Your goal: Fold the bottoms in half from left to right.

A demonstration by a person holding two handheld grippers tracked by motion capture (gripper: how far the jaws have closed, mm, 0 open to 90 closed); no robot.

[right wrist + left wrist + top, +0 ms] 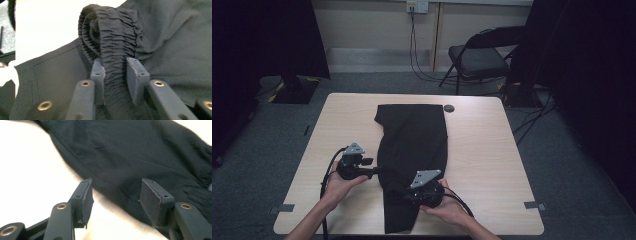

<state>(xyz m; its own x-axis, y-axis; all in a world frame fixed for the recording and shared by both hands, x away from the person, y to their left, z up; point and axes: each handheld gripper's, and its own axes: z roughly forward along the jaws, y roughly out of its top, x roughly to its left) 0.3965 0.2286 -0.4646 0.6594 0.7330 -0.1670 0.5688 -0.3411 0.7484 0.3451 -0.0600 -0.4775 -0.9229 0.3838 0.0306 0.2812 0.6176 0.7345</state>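
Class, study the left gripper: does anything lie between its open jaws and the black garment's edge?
Nothing visible does. The left gripper stands open at the black garment's edge, only bare table beneath, while the right gripper pinches the gathered waistband.

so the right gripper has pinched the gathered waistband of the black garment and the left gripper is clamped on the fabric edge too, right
Not quite. The right gripper has pinched the gathered waistband of the black garment, as the right gripper view shows. The left gripper is not clamped, though: in the left gripper view its jaws stand apart over the fabric edge, with the pads not pressing on it.
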